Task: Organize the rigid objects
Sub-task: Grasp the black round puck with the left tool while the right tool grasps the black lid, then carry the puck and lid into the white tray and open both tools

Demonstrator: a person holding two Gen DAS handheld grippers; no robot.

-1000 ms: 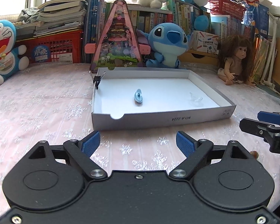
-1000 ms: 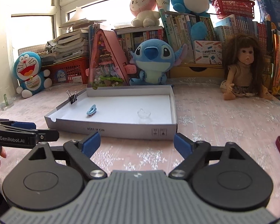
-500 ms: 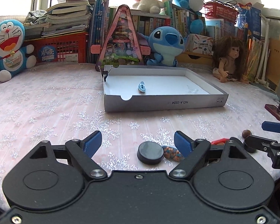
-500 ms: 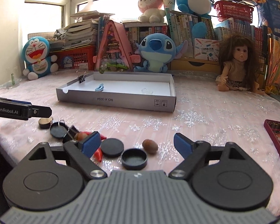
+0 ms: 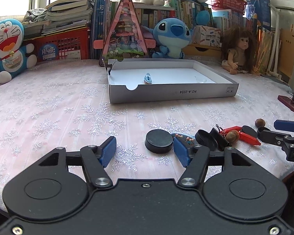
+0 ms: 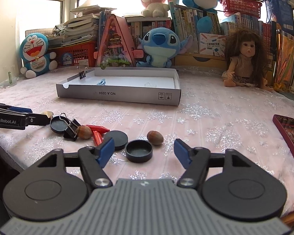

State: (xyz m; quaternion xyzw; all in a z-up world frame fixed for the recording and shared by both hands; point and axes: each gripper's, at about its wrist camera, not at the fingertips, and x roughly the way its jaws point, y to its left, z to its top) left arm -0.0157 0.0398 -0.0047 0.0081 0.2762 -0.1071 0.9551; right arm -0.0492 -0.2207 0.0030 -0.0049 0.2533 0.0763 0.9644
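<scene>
The counter [image 6: 215, 117] carries a white tray [image 6: 117, 96] set back as the drop-off; a blue clip [image 5: 148, 78] lies inside. Near the edge, loose pieces cluster within reach. Both the left claw [image 5: 145, 153] and right claw [image 6: 144, 151] gape wide, empty: left flanks a puck [image 5: 159, 141], right frames a cap [image 6: 139, 150].

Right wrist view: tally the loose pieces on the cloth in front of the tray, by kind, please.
Black round caps: 3
Brown nuts: 2
Red sticks: 2
Black binder clip: 1
Total: 8, not counting a tan piece at the left, mostly hidden.
</scene>
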